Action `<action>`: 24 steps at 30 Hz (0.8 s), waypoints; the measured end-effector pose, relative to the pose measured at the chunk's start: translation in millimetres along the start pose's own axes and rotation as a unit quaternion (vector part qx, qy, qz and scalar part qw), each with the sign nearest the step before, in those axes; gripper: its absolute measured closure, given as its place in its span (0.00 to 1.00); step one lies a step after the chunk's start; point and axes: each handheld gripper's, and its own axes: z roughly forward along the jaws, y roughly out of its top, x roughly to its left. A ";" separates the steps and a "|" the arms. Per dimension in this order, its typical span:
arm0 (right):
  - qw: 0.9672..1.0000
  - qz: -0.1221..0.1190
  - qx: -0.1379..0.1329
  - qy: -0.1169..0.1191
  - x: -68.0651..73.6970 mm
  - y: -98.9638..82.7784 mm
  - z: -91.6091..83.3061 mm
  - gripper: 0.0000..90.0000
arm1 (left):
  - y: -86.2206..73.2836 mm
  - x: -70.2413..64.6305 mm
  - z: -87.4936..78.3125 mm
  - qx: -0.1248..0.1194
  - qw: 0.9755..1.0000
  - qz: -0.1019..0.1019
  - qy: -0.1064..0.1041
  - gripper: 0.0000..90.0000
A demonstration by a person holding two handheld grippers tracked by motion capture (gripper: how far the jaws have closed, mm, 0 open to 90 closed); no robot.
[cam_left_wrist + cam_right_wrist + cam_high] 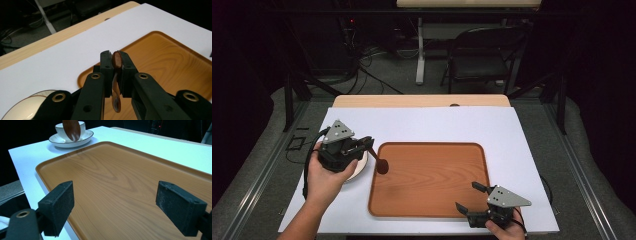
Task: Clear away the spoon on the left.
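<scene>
Left gripper [368, 145] clamped on wooden spoon [381, 165], carrying it over the tray's [472, 210] left edge; next: lower and release; right gripper [469, 196] open.

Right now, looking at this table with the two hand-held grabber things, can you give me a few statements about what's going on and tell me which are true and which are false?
1. The left gripper is clamped on a brown spoon. True.
2. The wooden tray has a cup standing in it. False: the cup stands on a saucer on the white mat, beside the tray.
3. The right gripper has its jaws wide apart with nothing between them. True.
4. The spoon lies flat on the white mat. False: it is held up by its handle, with its bowl over the tray's left edge.
5. The right gripper is at the tray's far corner. False: it is at the near right corner.
</scene>
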 end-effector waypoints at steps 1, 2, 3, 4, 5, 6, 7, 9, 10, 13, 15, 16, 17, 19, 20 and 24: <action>1.000 0.000 0.000 0.000 -0.1 -0.1 0.1 0.16 | 0.0 -1.2 0.9 0.001 1.000 0.000 -0.006 0.93; 1.000 0.000 0.000 0.000 -0.1 -0.1 0.1 0.16 | 0.1 -2.6 1.7 0.003 1.000 0.000 -0.009 0.93; 1.000 0.001 0.001 0.000 0.2 -0.1 0.1 0.16 | 0.2 -3.7 2.5 0.007 1.000 0.003 -0.011 0.93; 1.000 0.000 0.000 0.000 0.0 0.0 0.1 0.16 | 0.3 -4.6 3.2 0.011 1.000 0.006 -0.014 0.93; 1.000 -0.001 0.000 0.000 0.0 0.1 0.1 0.16 | 0.2 -5.7 4.1 0.013 1.000 0.007 -0.016 0.93; 1.000 -0.001 0.000 0.000 0.0 0.1 0.1 0.16 | 0.1 -6.7 5.0 0.014 1.000 0.006 -0.020 0.93; 1.000 -0.001 0.000 0.000 0.1 0.0 0.1 0.16 | 0.1 -6.9 5.4 0.018 1.000 0.008 -0.023 0.93; 1.000 0.000 0.001 0.000 0.0 0.0 0.2 0.16 | -0.6 -8.6 7.9 0.025 0.999 0.008 -0.029 0.93; 1.000 0.000 0.000 0.000 -0.1 0.0 0.2 0.16 | -0.9 -9.1 8.9 0.027 0.999 0.009 -0.031 0.93; 1.000 -0.001 0.000 0.000 -0.1 0.1 0.0 0.16 | -2.1 -10.4 10.8 0.033 0.999 0.010 -0.038 0.93; 1.000 0.000 0.000 0.000 -0.2 0.0 0.1 0.16 | -2.9 -11.9 12.0 0.038 0.998 0.010 -0.044 0.93; 1.000 0.001 0.000 0.000 -0.1 0.0 0.1 0.16 | -3.4 -12.6 12.8 0.038 0.998 0.012 -0.045 0.93; 1.000 0.000 0.001 0.000 -0.1 0.0 0.1 0.16 | -3.6 -13.4 13.2 0.042 0.998 0.013 -0.047 0.93; 1.000 0.000 0.000 0.000 0.0 0.0 0.1 0.16 | -4.3 -14.7 14.5 0.044 0.998 0.015 -0.050 0.93; 1.000 0.000 0.000 0.000 0.0 0.0 0.1 0.16 | -4.4 -15.0 14.7 0.048 0.997 0.016 -0.052 0.93; 1.000 0.000 0.001 0.000 -0.1 0.0 0.1 0.16 | -6.2 -16.3 17.8 0.056 0.997 0.016 -0.057 0.93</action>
